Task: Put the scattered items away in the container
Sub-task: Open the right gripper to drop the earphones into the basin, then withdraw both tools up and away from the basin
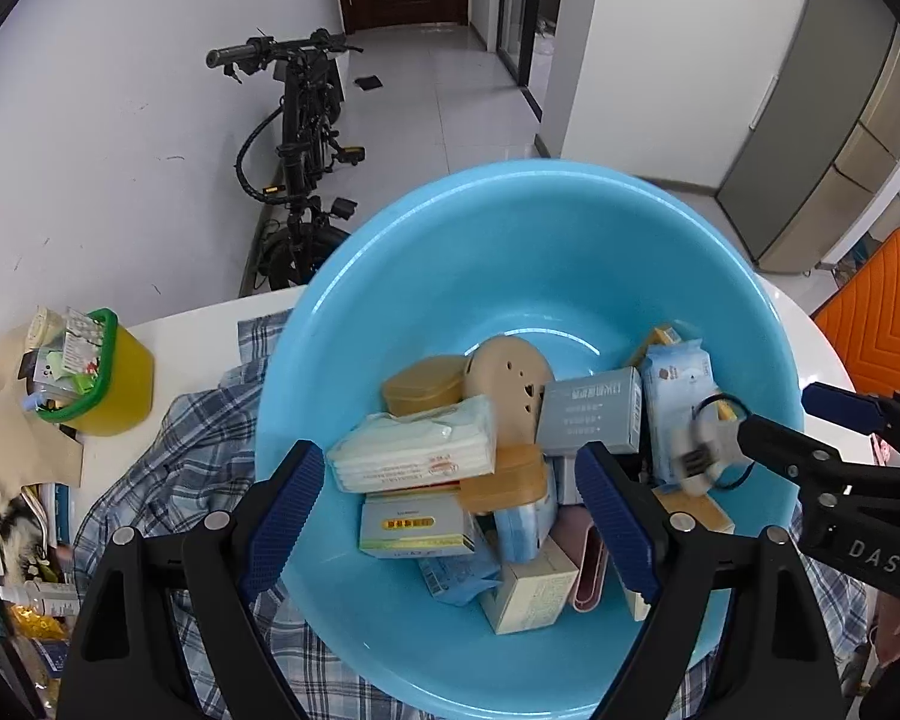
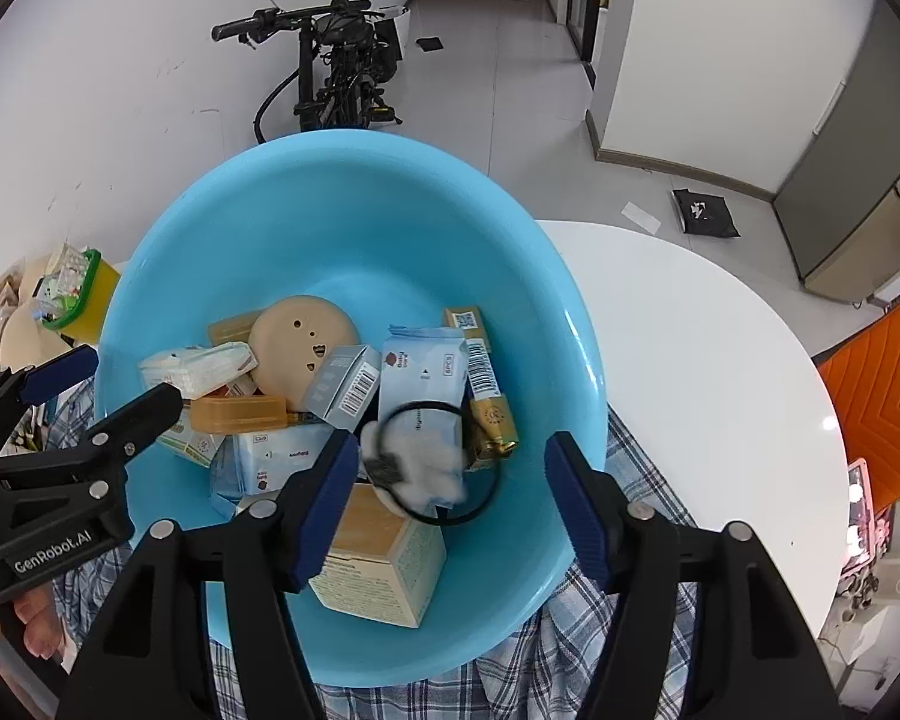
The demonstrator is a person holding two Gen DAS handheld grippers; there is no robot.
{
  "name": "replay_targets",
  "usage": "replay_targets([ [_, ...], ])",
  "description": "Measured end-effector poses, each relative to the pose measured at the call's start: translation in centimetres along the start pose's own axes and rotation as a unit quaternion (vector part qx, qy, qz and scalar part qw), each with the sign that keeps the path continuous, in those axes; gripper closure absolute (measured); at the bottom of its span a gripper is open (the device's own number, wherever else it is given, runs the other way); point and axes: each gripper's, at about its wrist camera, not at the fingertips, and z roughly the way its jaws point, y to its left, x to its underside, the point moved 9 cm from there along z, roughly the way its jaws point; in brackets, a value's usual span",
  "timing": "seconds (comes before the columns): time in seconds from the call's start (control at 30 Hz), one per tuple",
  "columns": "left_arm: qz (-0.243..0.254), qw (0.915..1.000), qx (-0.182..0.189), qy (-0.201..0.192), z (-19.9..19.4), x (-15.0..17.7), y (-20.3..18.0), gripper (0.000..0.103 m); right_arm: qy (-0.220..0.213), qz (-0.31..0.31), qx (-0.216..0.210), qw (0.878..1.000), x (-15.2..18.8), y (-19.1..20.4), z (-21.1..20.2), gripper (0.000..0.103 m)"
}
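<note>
Basin (image 2: 342, 216) fills mid-frame on the desk (image 2: 708, 324); right tool (image 2: 444, 486) gapes above a blurred white item with black cord (image 2: 417, 468), left tool (image 1: 450, 492) wide and empty

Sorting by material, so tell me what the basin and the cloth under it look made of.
Basin: likely plastic, glossy light blue; bright streaks of glare run along its smooth wall. Cloth: woven fabric, probably cotton, matte blue-and-white plaid; it lies in soft wrinkles and folds.

white round table (image 2: 690, 360): plaid shirt (image 1: 168, 480), yellow bin (image 1: 123, 390), clutter at left.
</note>
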Motion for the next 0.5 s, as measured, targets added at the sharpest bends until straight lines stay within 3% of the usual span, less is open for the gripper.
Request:
replay_targets([
  [0.13,0.004,0.9999,-0.002,-0.014,-0.3,-0.1,0.1,0.015,-0.022,-0.011,0.013,1.0,-0.5,-0.1,-0.8,0.034],
  [0.23,0.015,0.9986,-0.018,-0.046,-1.0,-0.5,0.2,0.015,-0.063,-0.028,0.024,0.997,-1.3,0.0,-2.2,0.031],
  [0.37,0.02,0.9917,-0.041,-0.12,-2.9,-1.6,0.8,0.015,-0.161,-0.03,0.025,0.986,-2.5,-0.4,-5.2,0.015],
  [0.4,0.017,0.9894,-0.045,-0.137,-3.4,-1.8,1.0,0.014,-0.197,-0.033,0.028,0.979,-2.7,-0.5,-6.3,0.014],
  [0.47,0.007,0.9855,-0.04,-0.165,-4.3,-2.2,1.4,0.011,-0.258,-0.049,0.03,0.964,-2.8,-0.2,-8.1,0.001],
  [0.5,0.001,0.9842,-0.032,-0.174,-4.6,-2.3,1.5,0.007,-0.28,-0.055,0.038,0.958,-2.8,-0.2,-8.7,0.0],
])
